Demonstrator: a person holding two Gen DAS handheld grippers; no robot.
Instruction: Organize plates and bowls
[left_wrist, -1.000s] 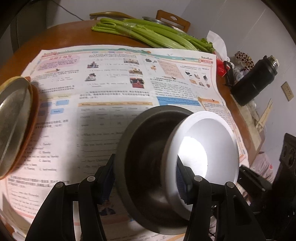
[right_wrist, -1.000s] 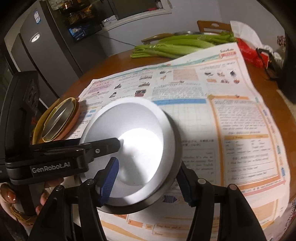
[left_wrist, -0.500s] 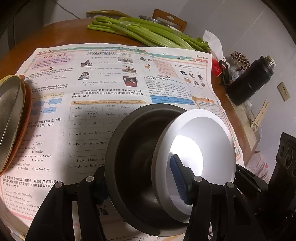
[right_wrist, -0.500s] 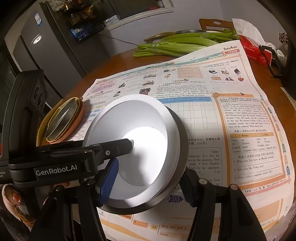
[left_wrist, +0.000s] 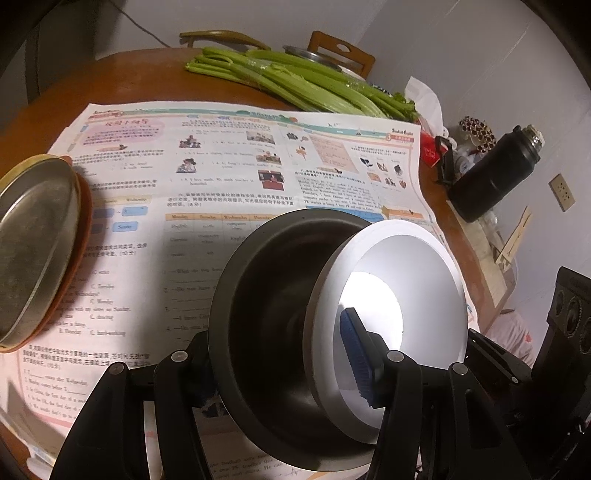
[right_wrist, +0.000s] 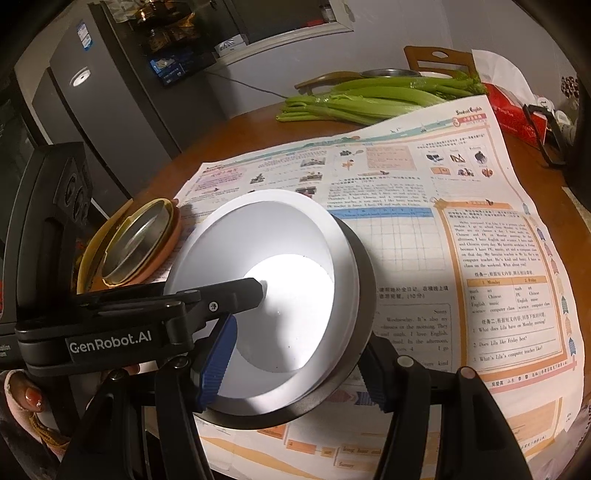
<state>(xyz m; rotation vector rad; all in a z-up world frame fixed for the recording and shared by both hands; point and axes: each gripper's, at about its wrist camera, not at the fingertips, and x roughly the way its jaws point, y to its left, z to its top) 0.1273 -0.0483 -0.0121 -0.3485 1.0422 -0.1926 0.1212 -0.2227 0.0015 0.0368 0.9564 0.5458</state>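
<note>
A white bowl (left_wrist: 406, 280) sits nested in a dark grey bowl (left_wrist: 266, 332), both tilted and held just over the newspaper. My left gripper (left_wrist: 284, 362) is shut on their walls, one finger outside the dark bowl and its blue pad (left_wrist: 358, 354) inside the white one. From the other side my right gripper (right_wrist: 295, 373) is shut on the same pair of white bowl (right_wrist: 280, 266) and dark bowl (right_wrist: 364, 325), one pad inside and one outside. A stack of plates (left_wrist: 37, 240), metal on orange on yellow, lies at the left (right_wrist: 136, 243).
A printed newspaper sheet (left_wrist: 221, 166) covers the round wooden table (right_wrist: 236, 136). Celery (left_wrist: 295, 85) lies at the far edge, a black flask (left_wrist: 495, 177) and small clutter at the right. A dark fridge (right_wrist: 92, 92) stands behind. A hand (right_wrist: 29, 398) holds the left gripper.
The white bowl has settled deeper into the dark bowl, and the left gripper's blue pad now lies inside the white bowl instead of at its rim. Both hands stay nearly still.
</note>
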